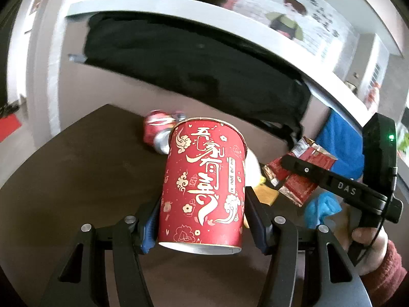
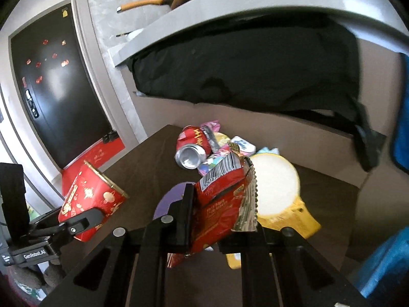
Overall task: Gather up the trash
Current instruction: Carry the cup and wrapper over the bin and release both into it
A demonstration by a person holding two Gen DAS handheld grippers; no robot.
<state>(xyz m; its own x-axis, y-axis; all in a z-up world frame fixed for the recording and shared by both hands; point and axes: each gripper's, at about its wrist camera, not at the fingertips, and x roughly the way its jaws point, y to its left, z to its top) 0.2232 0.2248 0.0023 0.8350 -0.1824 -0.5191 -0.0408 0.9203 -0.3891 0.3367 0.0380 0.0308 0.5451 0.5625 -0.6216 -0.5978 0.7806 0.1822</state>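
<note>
My left gripper [image 1: 202,212] is shut on a red paper cup [image 1: 204,186] with gold and white lettering, held above the dark table [image 1: 76,168]; the cup also shows in the right wrist view [image 2: 92,199]. My right gripper [image 2: 219,204] is shut on a crumpled red snack wrapper [image 2: 222,204] with a barcode; the wrapper also shows in the left wrist view [image 1: 299,176]. A crushed red soda can [image 2: 191,148] lies on the table beyond, also in the left wrist view [image 1: 157,133].
A black trash bag [image 2: 255,69] hangs open behind the table under a grey counter edge [image 2: 230,7]. Colourful wrappers [image 2: 225,143] and a yellow-rimmed white round thing [image 2: 278,184] lie by the can. A blue cloth [image 1: 322,209] is at the right.
</note>
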